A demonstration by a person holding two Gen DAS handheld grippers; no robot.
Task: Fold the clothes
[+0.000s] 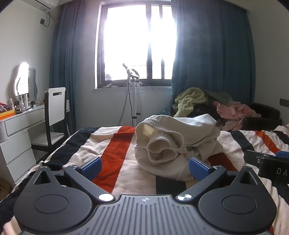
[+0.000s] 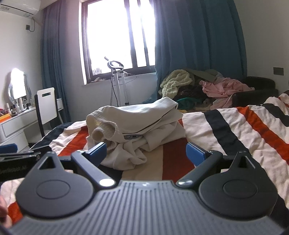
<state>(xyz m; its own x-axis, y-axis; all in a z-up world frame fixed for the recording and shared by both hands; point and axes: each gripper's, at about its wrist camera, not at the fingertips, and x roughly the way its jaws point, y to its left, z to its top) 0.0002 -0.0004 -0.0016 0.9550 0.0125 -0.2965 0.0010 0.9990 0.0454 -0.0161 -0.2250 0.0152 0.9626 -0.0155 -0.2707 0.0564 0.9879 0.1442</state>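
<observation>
Left wrist view: my left gripper sits low in the frame with both blue pads spread wide and nothing between them; the crumpled white garment lies just beyond, at centre frame, bunched in a heap with its ribbed cuff and hem turned toward the camera. It rests on a striped blanket in cream, orange-red and dark navy bands that covers the bed across the lower half of the frame. At the right edge, part of my right gripper enters the picture. Right wrist view: my right gripper is likewise released, pads apart and empty, with the garment at centre-left, near its left pad. Background, upper centre: a bright window flanked by dark blue curtains. Below the window stands a garment steamer on a pole. At left are a white dressing table with a mirror, small bottles and a white-backed chair. At right centre, a pile of other clothes, pale yellow and pink among them, lies on a dark seat. An air conditioner occupies the upper left corner.
</observation>
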